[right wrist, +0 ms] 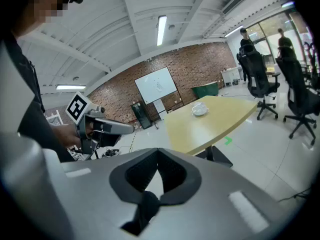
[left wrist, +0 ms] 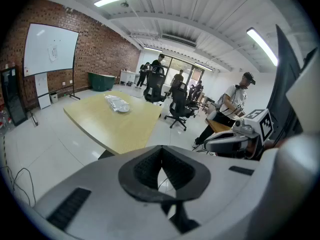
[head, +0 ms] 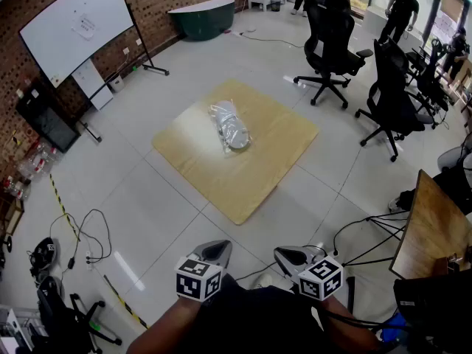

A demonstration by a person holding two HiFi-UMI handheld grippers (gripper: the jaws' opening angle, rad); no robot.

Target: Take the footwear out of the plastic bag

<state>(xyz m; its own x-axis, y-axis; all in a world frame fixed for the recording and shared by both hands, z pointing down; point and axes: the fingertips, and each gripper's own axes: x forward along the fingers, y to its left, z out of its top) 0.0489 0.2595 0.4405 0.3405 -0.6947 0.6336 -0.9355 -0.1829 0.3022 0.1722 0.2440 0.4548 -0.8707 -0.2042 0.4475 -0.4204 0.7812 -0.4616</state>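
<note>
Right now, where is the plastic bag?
In the head view the plastic bag lies near the middle of the wooden table, left of the black office chairs.

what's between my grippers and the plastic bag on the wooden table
Nothing stands in the way. The head view shows just floor tiles and the bare near part of the wooden table between the left gripper, the right gripper and the plastic bag.

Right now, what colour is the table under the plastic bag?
The table is plain pale yellowish wood with no pattern; the head view shows it best.
</note>
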